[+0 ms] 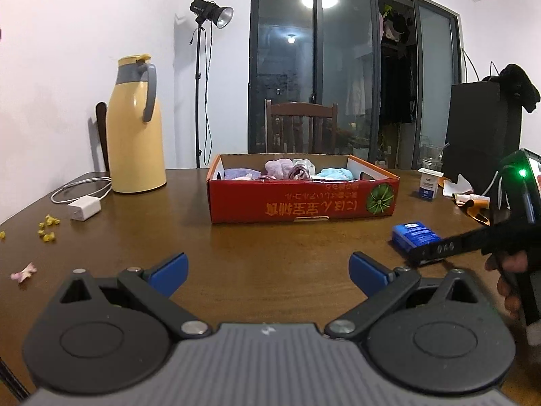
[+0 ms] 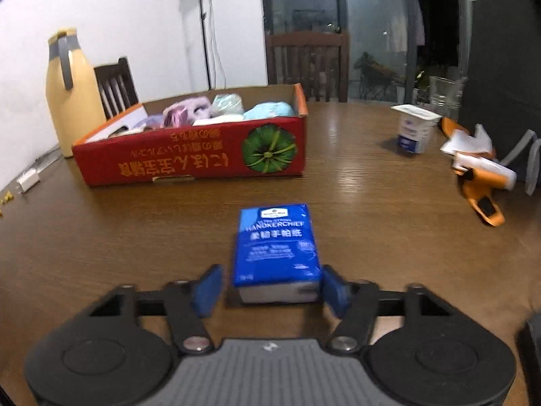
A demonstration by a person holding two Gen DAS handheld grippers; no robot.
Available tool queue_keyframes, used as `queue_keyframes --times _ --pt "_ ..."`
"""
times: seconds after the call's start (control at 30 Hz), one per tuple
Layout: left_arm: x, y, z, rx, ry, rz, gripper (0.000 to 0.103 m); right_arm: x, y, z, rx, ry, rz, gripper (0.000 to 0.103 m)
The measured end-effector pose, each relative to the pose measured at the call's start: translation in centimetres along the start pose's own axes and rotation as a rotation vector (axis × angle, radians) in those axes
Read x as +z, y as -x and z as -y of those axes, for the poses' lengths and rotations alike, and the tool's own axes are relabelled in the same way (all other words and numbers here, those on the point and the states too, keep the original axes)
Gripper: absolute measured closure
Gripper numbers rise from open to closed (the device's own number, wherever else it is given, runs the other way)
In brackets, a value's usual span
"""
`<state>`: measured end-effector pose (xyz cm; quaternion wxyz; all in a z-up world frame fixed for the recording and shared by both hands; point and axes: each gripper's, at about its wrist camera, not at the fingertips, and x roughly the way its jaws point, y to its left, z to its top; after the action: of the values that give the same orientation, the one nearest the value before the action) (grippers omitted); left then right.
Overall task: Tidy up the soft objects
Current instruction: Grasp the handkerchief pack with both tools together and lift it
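A blue handkerchief tissue pack [image 2: 275,247] lies flat on the brown table. My right gripper [image 2: 270,289] straddles its near end; the right pad touches the pack, while a thin gap shows at the left pad. In the left wrist view the same pack [image 1: 416,235] sits at the right, with a black finger [image 1: 439,247] of the right gripper beside it and a person's hand behind. My left gripper [image 1: 268,270] stands open over bare table, holding nothing. Farther back, the red cardboard box [image 1: 301,203] [image 2: 189,159] holds purple, pink and light blue soft bundles.
A yellow thermos jug [image 1: 135,128] and a white charger with cable [image 1: 84,208] stand left of the box. A yogurt cup [image 2: 414,128], a glass and an orange tool [image 2: 480,196] lie at the right beside a black cabinet. Small yellow crumbs [image 1: 47,226] dot the left edge.
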<state>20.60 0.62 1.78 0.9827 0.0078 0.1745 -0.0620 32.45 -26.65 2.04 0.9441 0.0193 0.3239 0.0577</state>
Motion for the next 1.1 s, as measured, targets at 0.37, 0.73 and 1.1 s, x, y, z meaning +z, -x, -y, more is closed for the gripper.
queue_keyframes --times 0.37,0.73,1.1 --pt "0.0 -4.7 -0.3 -0.138 0.070 -0.127 0.000 -2.2 3.8 -3.5 0.233 0.276 0.024 0.024" --pt "-0.3 -9.2 1.2 -0.304 0.294 -0.320 0.057 -1.2 2.2 -1.4 0.372 -0.061 0.041 0.070" --pt "-1.6 -5.4 1.9 -0.285 0.333 -0.332 0.080 -4.5 4.4 -2.0 0.396 -0.155 0.022 0.083"
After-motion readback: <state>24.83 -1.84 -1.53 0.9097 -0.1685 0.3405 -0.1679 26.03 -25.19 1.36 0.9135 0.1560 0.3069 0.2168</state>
